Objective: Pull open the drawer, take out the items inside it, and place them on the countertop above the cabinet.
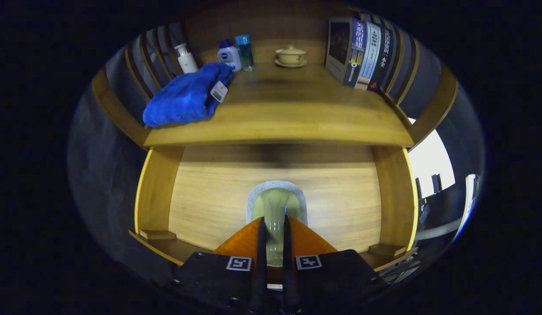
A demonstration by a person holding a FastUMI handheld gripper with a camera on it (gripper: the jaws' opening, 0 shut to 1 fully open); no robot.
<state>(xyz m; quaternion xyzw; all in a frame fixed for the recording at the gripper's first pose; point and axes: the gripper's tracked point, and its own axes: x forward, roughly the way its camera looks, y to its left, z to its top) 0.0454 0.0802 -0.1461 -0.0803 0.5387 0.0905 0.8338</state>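
Note:
The wooden drawer front (209,197) faces me, below the countertop (288,118). In its middle sits an olive-green handle (275,201) on a grey backing pad. My gripper (274,221) is right at the drawer front, its two dark fingers nearly together with the handle pinched between them. The orange finger bodies flare out on both sides of the handle. The drawer's inside is hidden behind the front panel, and I cannot tell whether it stands out from the cabinet.
On the countertop a blue towel (183,96) with a white tag lies at the left. Three bottles (229,54) and a lidded cup on a saucer (291,55) stand at the back. Upright books (362,54) stand at the right. Slatted side rails flank it.

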